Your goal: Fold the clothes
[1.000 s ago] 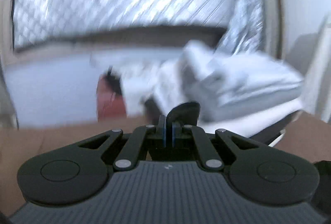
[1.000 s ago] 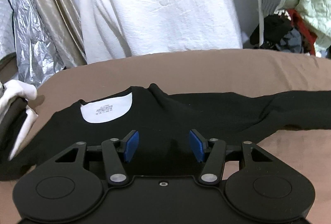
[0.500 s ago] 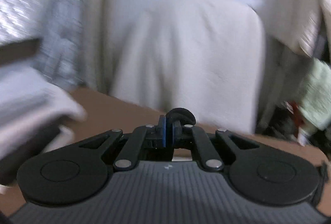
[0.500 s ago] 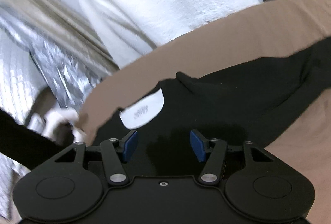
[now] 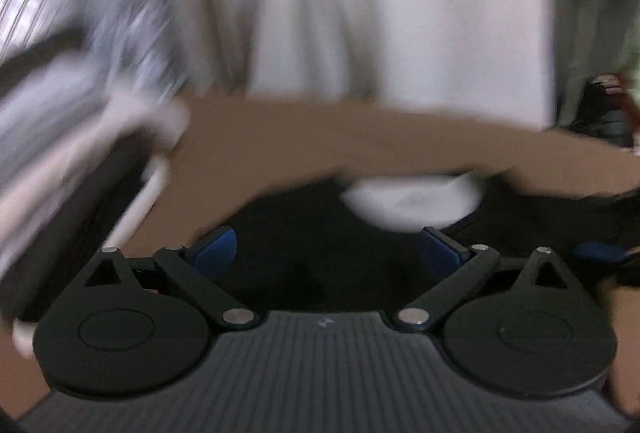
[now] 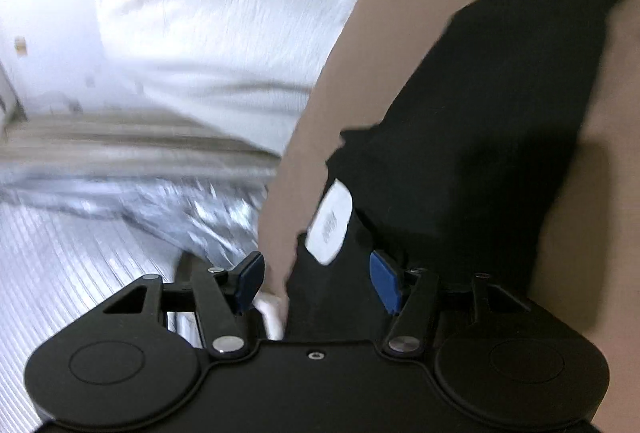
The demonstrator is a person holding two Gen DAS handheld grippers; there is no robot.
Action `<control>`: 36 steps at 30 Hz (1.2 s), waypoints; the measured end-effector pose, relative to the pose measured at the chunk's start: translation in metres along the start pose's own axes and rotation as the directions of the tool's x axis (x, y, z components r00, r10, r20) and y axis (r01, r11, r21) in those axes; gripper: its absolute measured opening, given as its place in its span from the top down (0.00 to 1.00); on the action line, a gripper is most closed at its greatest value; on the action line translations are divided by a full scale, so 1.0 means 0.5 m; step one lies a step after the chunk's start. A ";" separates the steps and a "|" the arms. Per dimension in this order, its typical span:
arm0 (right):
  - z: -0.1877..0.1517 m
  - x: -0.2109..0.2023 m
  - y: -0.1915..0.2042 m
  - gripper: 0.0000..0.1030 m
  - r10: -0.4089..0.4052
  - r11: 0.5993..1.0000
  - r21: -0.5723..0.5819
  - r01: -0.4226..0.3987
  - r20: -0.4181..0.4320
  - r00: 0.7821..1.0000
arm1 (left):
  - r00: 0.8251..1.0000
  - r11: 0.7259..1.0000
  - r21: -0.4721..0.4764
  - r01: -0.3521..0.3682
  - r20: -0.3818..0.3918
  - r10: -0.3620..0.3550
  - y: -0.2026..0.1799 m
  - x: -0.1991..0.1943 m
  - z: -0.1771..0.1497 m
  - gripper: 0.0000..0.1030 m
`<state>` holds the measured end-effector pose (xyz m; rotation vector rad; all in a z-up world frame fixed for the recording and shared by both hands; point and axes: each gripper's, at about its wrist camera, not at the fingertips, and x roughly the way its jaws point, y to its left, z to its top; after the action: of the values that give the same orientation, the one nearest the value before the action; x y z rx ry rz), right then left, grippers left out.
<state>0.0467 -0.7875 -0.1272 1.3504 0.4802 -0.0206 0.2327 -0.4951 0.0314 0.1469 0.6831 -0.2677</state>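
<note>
A black long-sleeved shirt [image 6: 472, 137] lies spread on the brown surface [image 6: 316, 137], its white neck label [image 6: 330, 223] showing. My right gripper [image 6: 316, 279] is open, tilted hard, with the shirt's collar edge between its blue pads. In the blurred left wrist view the same shirt [image 5: 304, 233] and its white label [image 5: 412, 201] lie just ahead of my left gripper [image 5: 326, 251], which is open and empty above the shirt near the collar.
A white garment [image 5: 400, 13] hangs behind the brown surface [image 5: 360, 137]. Silver foil sheeting [image 6: 100, 233] is at the left. A blurred stack of white and grey cloth [image 5: 60, 121] sits at the left edge in the left wrist view.
My left gripper has swung from the cloth stack to the shirt and opened, letting go of the dark piece it pinched. My right gripper has rolled sideways and moved to the collar.
</note>
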 end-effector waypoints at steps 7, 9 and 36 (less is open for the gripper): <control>-0.027 0.136 0.058 0.37 -0.279 0.850 -0.458 0.260 0.027 0.960 | 0.988 0.949 -0.310 -0.051 -0.152 0.004 0.198 0.101 -0.094 0.05; -0.046 0.166 0.049 0.36 -0.297 0.804 -0.528 0.273 0.041 0.954 | 0.990 0.946 -0.322 -0.039 -0.141 -0.008 0.215 0.117 -0.091 0.05; -0.006 -0.026 0.161 0.94 -0.347 0.445 -0.520 0.729 0.651 0.676 | 0.976 0.980 0.019 0.197 -0.095 -0.195 0.090 0.126 -0.083 0.04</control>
<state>0.0573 -0.7693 -0.0482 0.2491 0.4363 -0.6351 0.2675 -0.4553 -0.0385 0.1197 0.7880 -0.4626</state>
